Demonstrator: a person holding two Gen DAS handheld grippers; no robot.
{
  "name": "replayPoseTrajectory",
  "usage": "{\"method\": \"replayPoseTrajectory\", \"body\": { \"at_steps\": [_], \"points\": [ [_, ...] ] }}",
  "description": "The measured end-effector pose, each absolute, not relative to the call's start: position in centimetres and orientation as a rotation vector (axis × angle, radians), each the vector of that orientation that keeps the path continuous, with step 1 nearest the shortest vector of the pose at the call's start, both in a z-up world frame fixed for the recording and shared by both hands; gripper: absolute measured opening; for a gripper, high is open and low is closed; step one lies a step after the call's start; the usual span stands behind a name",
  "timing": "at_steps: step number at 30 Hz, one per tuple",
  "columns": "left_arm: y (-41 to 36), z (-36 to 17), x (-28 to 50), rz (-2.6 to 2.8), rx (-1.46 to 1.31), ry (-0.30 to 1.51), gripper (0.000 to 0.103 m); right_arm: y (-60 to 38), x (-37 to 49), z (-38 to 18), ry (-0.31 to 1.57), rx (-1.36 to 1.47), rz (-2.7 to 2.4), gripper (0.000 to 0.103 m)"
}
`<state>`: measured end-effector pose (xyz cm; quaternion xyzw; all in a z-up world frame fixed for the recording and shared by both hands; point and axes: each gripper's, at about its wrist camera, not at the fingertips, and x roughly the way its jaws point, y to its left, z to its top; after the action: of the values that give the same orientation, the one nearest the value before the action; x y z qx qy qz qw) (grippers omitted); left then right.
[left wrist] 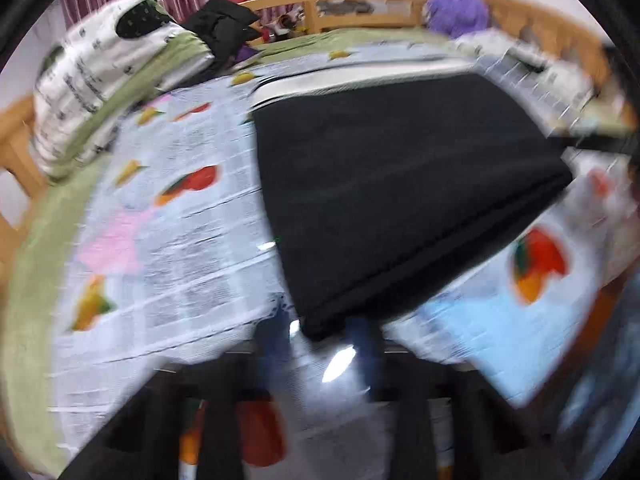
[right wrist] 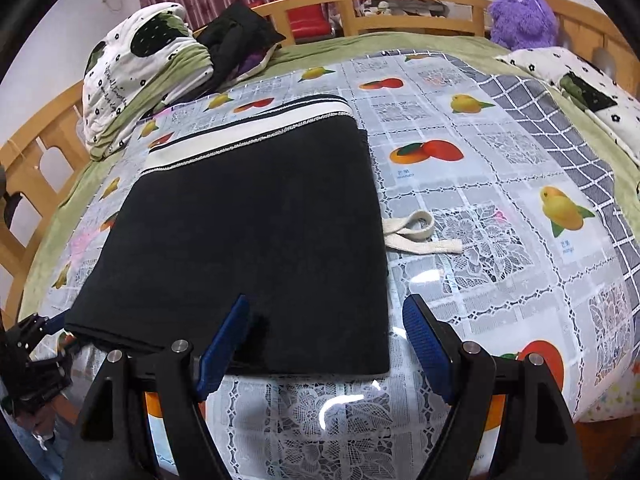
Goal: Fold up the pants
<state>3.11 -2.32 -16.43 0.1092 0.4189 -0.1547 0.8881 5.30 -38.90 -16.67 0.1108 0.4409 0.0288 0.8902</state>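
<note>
Black pants (right wrist: 248, 224) lie folded into a flat rectangle on the fruit-print cloth (right wrist: 480, 240). Their white striped waistband (right wrist: 248, 128) is at the far end, and a cream drawstring (right wrist: 420, 236) sticks out on the right. My right gripper (right wrist: 326, 320) is open, its blue fingers (right wrist: 224, 344) spread over the near right corner of the pants. In the blurred left wrist view the pants (left wrist: 400, 184) lie ahead, and my left gripper (left wrist: 320, 344) is open at their near corner. The left gripper also shows at the left edge of the right wrist view (right wrist: 36, 336).
The bed has a wooden rail (right wrist: 360, 4) around it. A folded quilt (right wrist: 136, 76) and a black garment (right wrist: 236, 36) lie at the far left. A purple plush toy (right wrist: 520, 16) and a pillow (right wrist: 580, 92) are at the far right.
</note>
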Motion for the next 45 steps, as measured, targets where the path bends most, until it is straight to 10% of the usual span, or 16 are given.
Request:
{"method": "replayPoseTrajectory", "body": {
  "at_steps": [45],
  "points": [
    [-4.0,-16.3,6.6,-0.306,-0.047,0.924,0.059,-37.0,8.0,-17.8,0.898,0.139,0.051,0.07]
  ]
}}
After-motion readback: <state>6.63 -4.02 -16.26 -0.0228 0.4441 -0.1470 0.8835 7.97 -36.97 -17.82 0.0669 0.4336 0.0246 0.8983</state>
